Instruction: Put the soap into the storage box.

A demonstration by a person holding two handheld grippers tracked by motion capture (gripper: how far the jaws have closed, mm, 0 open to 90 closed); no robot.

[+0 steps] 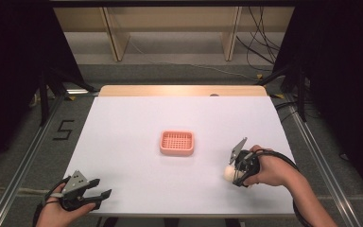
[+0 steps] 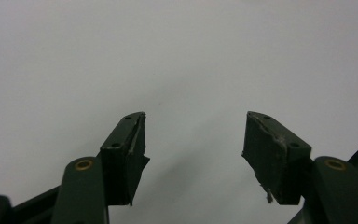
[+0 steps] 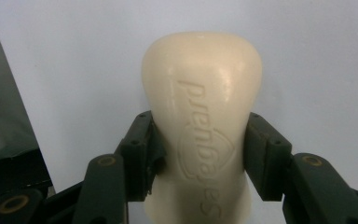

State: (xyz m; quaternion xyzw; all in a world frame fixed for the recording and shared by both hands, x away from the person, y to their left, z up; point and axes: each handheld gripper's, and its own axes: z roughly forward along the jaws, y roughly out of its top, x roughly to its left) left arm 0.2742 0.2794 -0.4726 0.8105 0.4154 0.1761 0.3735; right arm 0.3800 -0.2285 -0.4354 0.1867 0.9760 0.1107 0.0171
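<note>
A cream bar of soap (image 3: 203, 121) with raised lettering sits between the jaws of my right gripper (image 3: 200, 154), and both pads press on its narrow waist. In the high view the soap (image 1: 229, 173) and the right gripper (image 1: 236, 172) are near the table's front right, close to the white surface. A pink slotted soap dish (image 1: 177, 143) lies in the middle of the table, up and to the left of the soap. My left gripper (image 1: 101, 188) rests at the front left corner, open, with only bare white table between its jaws (image 2: 193, 140).
The white table (image 1: 137, 118) has a wooden strip along its far edge. Black frames and curtains stand at both sides. Wooden shelving legs and loose cables lie on the floor beyond the table.
</note>
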